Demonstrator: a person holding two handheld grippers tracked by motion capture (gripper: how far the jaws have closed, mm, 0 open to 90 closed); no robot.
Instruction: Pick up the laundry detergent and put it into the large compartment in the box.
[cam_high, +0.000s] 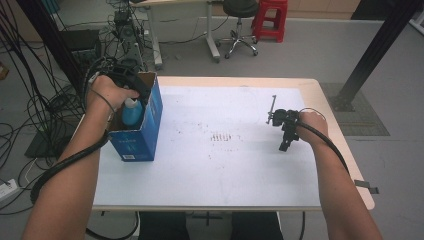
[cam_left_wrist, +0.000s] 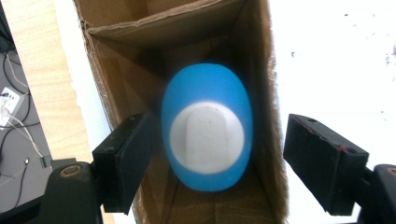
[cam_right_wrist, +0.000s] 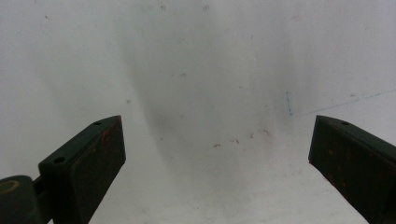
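Observation:
A blue cardboard box (cam_high: 142, 135) stands open-topped at the table's left edge. Upright inside it is a blue bottle (cam_high: 132, 112) with a white cap. My left gripper (cam_high: 134, 90) hovers right over the box mouth. In the left gripper view the bottle (cam_left_wrist: 205, 93) sits between wide-apart jaws of my left gripper (cam_left_wrist: 219, 154), which is open; one pad is inside the brown box wall (cam_left_wrist: 121, 60), the other outside it. My right gripper (cam_high: 279, 132) rests low over the white sheet at the right. The right gripper (cam_right_wrist: 219, 149) is open with bare sheet between its pads.
A white sheet (cam_high: 220, 150) covers most of the wooden table (cam_high: 320, 95). Cables lie on the floor to the left (cam_high: 30, 110). A black frame post (cam_high: 370, 55) rises at the right. An office chair (cam_high: 240, 30) and a red stool (cam_high: 270, 17) stand beyond the table.

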